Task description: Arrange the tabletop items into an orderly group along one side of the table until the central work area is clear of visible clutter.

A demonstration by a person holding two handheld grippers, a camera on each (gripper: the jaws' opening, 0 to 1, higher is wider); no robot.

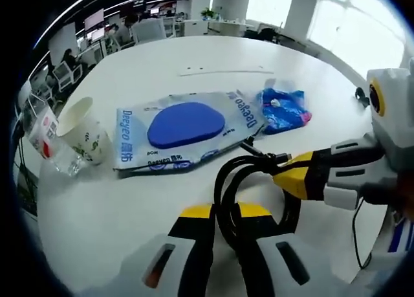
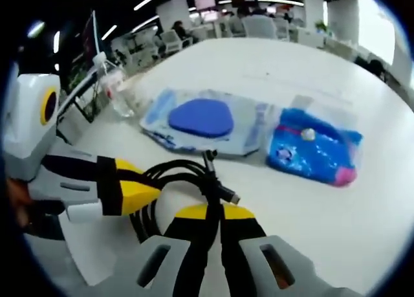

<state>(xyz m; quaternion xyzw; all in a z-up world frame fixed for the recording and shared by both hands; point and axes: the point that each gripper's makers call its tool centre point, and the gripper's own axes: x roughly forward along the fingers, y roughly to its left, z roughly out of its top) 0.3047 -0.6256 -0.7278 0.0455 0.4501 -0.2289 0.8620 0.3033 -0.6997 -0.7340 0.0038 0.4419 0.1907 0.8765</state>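
On the white table [image 1: 194,57], both grippers clamp one coiled black cable [image 1: 242,180], left gripper [image 1: 223,222] and right gripper [image 2: 217,222] each closed on it, near the wet-wipes pack [image 1: 184,129], blue snack bag [image 1: 284,109] and paper cup [image 1: 84,132] beyond.

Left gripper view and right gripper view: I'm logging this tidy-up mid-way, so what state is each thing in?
Black cable: coiled, pinched by both grippers.
Left gripper: shut on the cable.
Right gripper: shut on the cable.
Wet wipes pack: lying flat, blue lid closed.
Blue snack bag: lying crumpled beside the wipes.
Paper cup: tilted, apparently empty.
Clear plastic cup: beside the paper cup, contents unclear.
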